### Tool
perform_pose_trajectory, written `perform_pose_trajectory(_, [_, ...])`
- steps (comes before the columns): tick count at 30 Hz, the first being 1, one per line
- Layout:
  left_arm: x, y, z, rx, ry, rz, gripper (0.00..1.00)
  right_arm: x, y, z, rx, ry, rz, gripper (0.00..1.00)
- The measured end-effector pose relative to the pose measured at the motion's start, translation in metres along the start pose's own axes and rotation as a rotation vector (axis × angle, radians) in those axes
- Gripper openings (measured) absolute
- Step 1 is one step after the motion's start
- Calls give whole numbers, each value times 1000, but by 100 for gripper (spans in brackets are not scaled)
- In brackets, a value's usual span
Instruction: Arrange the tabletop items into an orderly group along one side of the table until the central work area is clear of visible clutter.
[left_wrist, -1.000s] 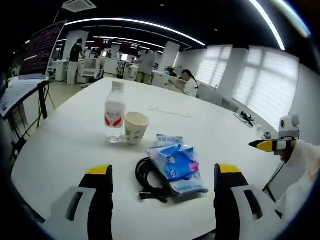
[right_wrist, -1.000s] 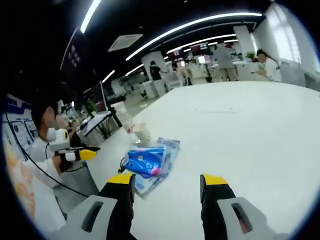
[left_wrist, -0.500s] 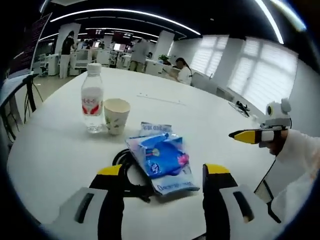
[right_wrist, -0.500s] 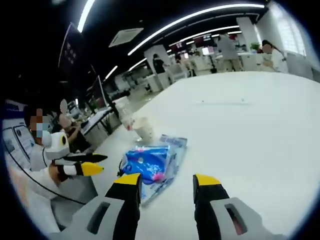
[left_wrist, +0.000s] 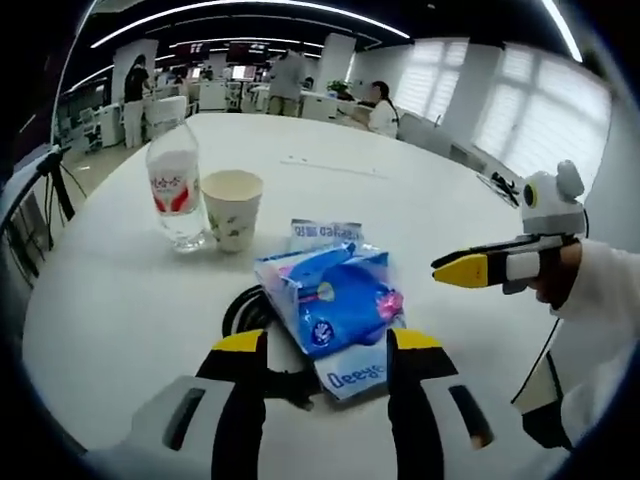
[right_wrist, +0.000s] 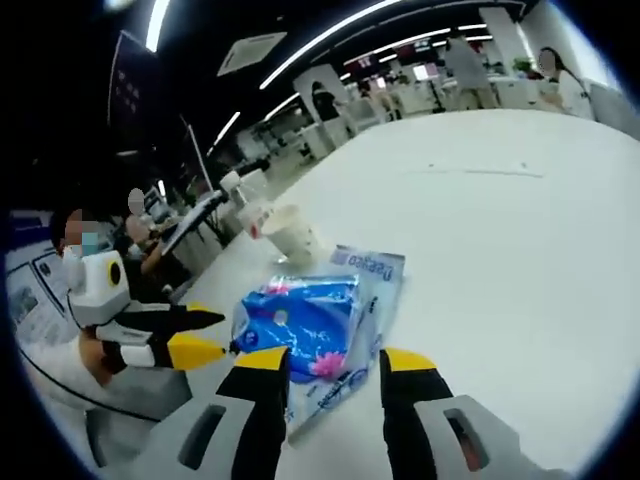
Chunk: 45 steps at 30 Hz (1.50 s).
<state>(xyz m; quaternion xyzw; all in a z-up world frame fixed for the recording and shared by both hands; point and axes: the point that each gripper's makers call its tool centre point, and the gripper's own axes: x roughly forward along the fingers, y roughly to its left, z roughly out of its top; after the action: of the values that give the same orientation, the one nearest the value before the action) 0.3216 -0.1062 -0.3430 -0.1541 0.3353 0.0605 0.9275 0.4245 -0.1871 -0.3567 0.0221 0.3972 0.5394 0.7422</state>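
Left gripper view: both tongs (left_wrist: 325, 345) (right_wrist: 334, 362) gape, unclamped, at the blue packet (left_wrist: 333, 300) beside the cable (left_wrist: 245, 310).

left gripper (left_wrist: 325, 345): black jaws, yellow tips | right gripper (right_wrist: 335, 360): same | white sleeve (left_wrist: 605, 310)

A big open office stretches behind the broad white desk (left_wrist: 420, 210). Long strip lights (left_wrist: 250, 8) curve across a dark ceiling, with an air-conditioning vent (right_wrist: 250, 48) set into it. Bright windows with pale blinds (left_wrist: 520, 110) line one wall. White pillars (left_wrist: 335, 60) stand among rows of workstations (left_wrist: 215, 95), where several people stand or sit.
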Motion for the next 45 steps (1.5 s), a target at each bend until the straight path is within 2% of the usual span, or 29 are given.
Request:
perform_pose_trajectory(4, [4,11,-5,47,33,52,46,8,1,-11,-16,32,-2,36])
perform_pose_trajectory(10, [10,12,-9,21,49,35,37,25,1,-20,-44,64,12,35])
perform_pose_trajectory(12, [9,9,-9,15,55,29,33,31,7,-21,-55,80,17,34])
perform_pose_trajectory(16, [12,6,-10,9,66,17,25,37,10,-27,-67,98,27,27])
perform_pose_trajectory(19, [16,4,-12,-11,76,-1,17,39,12,-29,-79,105,28,18])
perform_pose_trajectory(23, [17,5,-15,-14,81,8,12,38,10,-34,-80,114,13,12])
perform_pose_trajectory(25, [16,5,-14,-26,73,3,6,37,6,-33,-62,106,-1,4])
perform_pose_trajectory(27, [16,2,-13,-32,67,-3,5,34,11,-31,-22,84,2,3])
perform_pose_trajectory(32, [16,0,-11,-38,61,-12,2,27,9,-24,-13,56,-4,0])
perform_pose_trajectory(45, [20,-30,5,-3,54,-86,0,2,-12,-6,36,-15,-29,0])
